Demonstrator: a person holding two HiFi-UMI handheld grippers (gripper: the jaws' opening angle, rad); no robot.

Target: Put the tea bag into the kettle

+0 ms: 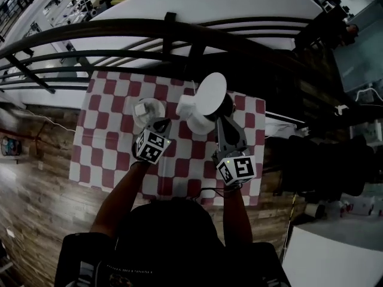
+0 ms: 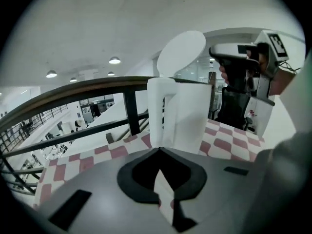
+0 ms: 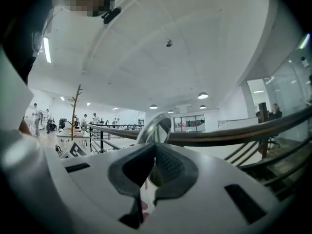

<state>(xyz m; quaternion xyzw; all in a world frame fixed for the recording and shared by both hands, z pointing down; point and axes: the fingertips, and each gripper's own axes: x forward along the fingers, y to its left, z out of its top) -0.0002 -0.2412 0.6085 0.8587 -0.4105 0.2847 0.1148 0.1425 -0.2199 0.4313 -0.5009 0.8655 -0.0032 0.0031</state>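
Checked cloth [image 1: 108, 142] covers a table beside a dark railing [image 1: 119, 34]. At left, the left gripper [image 2: 158, 151] pinches the white tea bag [image 2: 165, 195] just short of the white kettle [image 2: 180, 116]. The right gripper [image 1: 221, 117] is clamped on its raised lid [image 1: 210, 93].

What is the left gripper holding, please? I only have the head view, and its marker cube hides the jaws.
Observer: In its own view, the left gripper is shut on a flat white tea bag.
Operator: Thank you. Can that view see into the kettle?
Observer: No, it faces the side of the kettle and its handle; the opening is out of sight below the raised lid.
Operator: Are the right gripper's jaws open?
Observer: No, the right gripper has its jaws together, with the lid's shiny underside just beyond their tips.
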